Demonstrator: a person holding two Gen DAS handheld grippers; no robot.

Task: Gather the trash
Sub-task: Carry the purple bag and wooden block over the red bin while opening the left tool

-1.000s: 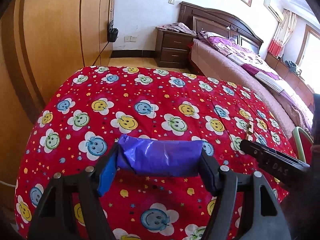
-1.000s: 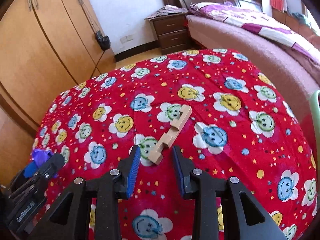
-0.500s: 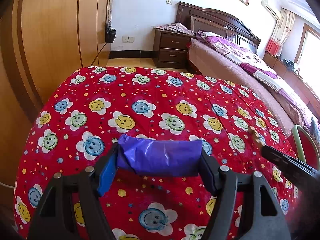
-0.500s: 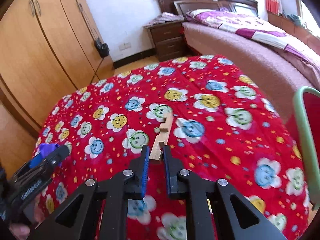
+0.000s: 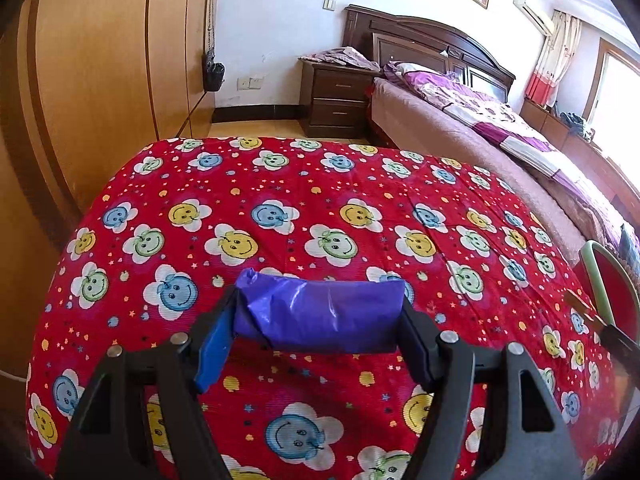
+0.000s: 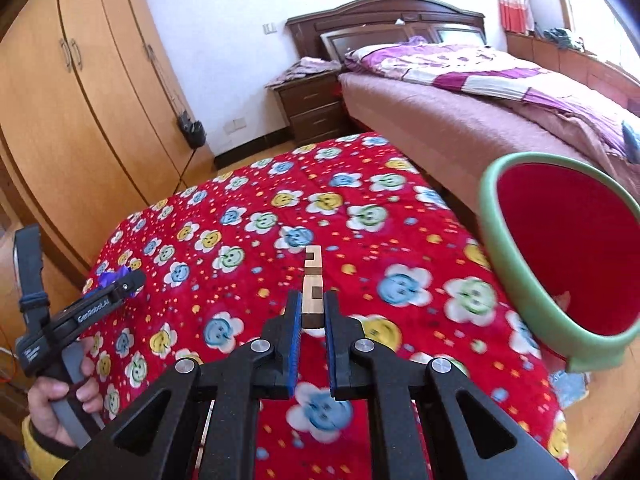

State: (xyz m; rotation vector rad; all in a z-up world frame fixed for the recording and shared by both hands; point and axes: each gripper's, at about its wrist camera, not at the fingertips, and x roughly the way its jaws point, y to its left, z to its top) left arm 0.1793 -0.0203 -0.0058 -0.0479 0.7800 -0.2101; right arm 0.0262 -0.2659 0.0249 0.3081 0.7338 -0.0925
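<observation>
My right gripper (image 6: 311, 314) is shut on a notched wooden piece (image 6: 311, 285), which it holds clear of the red smiley-flower cloth (image 6: 256, 240). A red bin with a green rim (image 6: 516, 284) stands just to its right, mouth tilted toward me. My left gripper (image 5: 320, 314) is shut on a blue-purple plastic roll (image 5: 320, 310), held crosswise between its pads above the cloth (image 5: 280, 208). From the right wrist view the left gripper (image 6: 132, 278) shows at the far left, held by a hand (image 6: 60, 396). The bin's rim (image 5: 596, 276) peeks in at the left wrist view's right edge.
A wooden wardrobe (image 6: 80, 92) runs along the left. Beyond the cloth-covered surface are a dark nightstand (image 6: 312, 108) and a bed with a purple quilt (image 6: 480, 92). Bare floor shows between the cloth's far edge and the wall.
The right gripper closed on the wooden piece, lifted it off the cloth and carried it right toward the bin. The left gripper stayed put with the roll.
</observation>
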